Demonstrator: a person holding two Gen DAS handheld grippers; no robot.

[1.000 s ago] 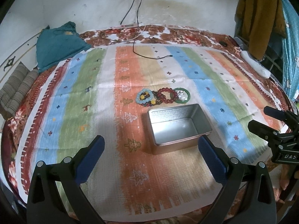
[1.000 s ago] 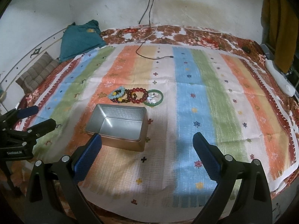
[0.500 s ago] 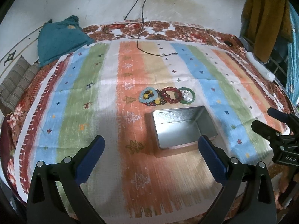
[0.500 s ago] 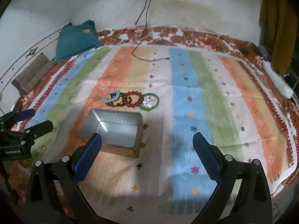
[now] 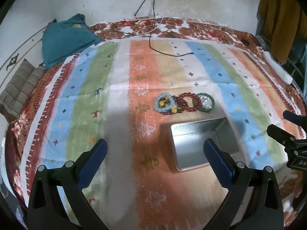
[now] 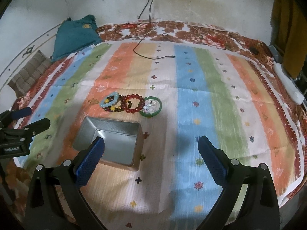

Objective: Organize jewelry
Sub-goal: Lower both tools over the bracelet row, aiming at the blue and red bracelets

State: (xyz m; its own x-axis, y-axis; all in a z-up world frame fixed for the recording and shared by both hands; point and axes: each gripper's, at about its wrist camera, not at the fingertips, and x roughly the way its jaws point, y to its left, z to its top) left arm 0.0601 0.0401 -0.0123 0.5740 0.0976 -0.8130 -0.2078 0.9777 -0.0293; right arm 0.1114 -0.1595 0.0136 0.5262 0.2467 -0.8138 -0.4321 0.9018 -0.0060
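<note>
Several bracelets lie in a row on the striped cloth: a pale blue bead one (image 5: 164, 103) (image 6: 108, 102), a dark bead one with yellow beads (image 5: 175, 109) (image 6: 115, 107), a red bead one (image 5: 190, 102) (image 6: 135, 103) and a green bangle (image 5: 206, 102) (image 6: 150, 107). An empty metal tin (image 5: 203, 142) (image 6: 113, 140) sits just in front of them. My left gripper (image 5: 155, 159) is open, above the cloth left of the tin. My right gripper (image 6: 151, 157) is open, right of the tin. Each also shows at the edge of the other's view, the left gripper (image 6: 23, 122) and the right gripper (image 5: 287, 124).
A teal cushion (image 5: 65, 40) and a striped folded cloth (image 5: 19, 84) lie at the back left. A black cable (image 5: 153, 28) runs down from the wall onto the cloth. A white object (image 6: 287, 84) lies at the right edge, below hanging clothes (image 5: 278, 19).
Both grippers have moved forward and lower over the cloth; the tin and bracelets sit nearer and larger in view. Nothing was picked up.
</note>
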